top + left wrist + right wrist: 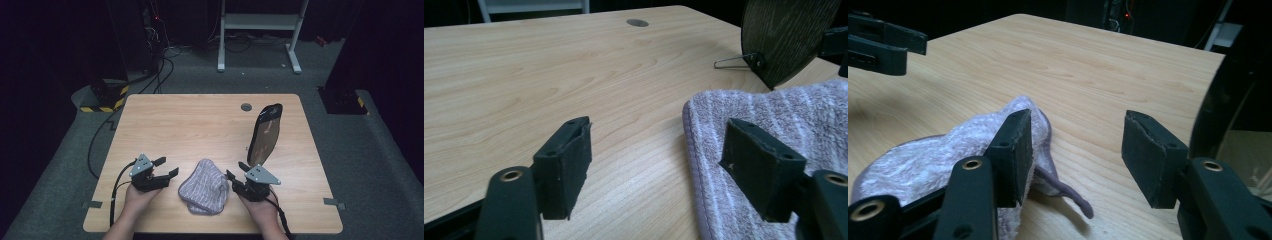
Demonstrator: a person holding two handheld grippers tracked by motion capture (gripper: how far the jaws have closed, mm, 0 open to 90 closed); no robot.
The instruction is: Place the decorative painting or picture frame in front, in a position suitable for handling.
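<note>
Both pairs of jaws stand spread, with nothing pinched between them. The left gripper [165,167] sits low over the bench [200,125], and in the left gripper view its jaws frame bare wood and the left edge of the towel [774,115]; its far jaw lies over the cloth's hem, though whether it touches I cannot tell. The towel [204,187], striped lilac and bunched in a heap, lies on the bench between the two grippers, just beside each. The right gripper [235,171] faces it from the other side. In the right gripper view the towel [948,150] lies beside and behind the near jaw, a loose hem trailing onto the wood in the gap between the jaws. A dark oval board [266,132] stands propped upright beyond the right gripper.
</note>
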